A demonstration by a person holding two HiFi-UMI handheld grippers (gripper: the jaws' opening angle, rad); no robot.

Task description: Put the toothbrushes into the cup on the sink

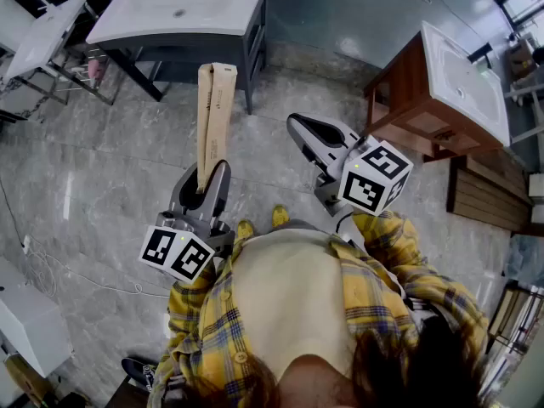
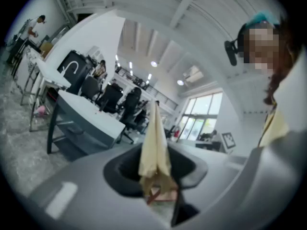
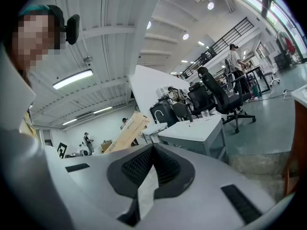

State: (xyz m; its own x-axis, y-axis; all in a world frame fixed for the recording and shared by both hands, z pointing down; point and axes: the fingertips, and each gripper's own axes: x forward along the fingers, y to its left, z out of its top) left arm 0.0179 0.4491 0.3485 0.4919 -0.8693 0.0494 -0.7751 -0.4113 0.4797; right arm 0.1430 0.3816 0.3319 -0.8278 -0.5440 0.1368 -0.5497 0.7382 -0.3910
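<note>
Holding: left gripper (image 1: 206,177) pinching the low end of two long flat tan toothbrush packs (image 1: 214,113), standing up above the grey floor (image 1: 110,185).
Right gripper (image 1: 297,126): pressed together, nothing inside.
Feel: likely light, thin, a bit bendy; smooth paper skin, could slip or tip.
Best hold: low end, flat sides, soft squeeze.
Sink (image 1: 183,7): white, smooth, well apart at the far side of the floor; cup not made out.

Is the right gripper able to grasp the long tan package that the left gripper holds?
Probably not yet: the right gripper is shut. The way is free; the long tan package sticks out of the left gripper.
</note>
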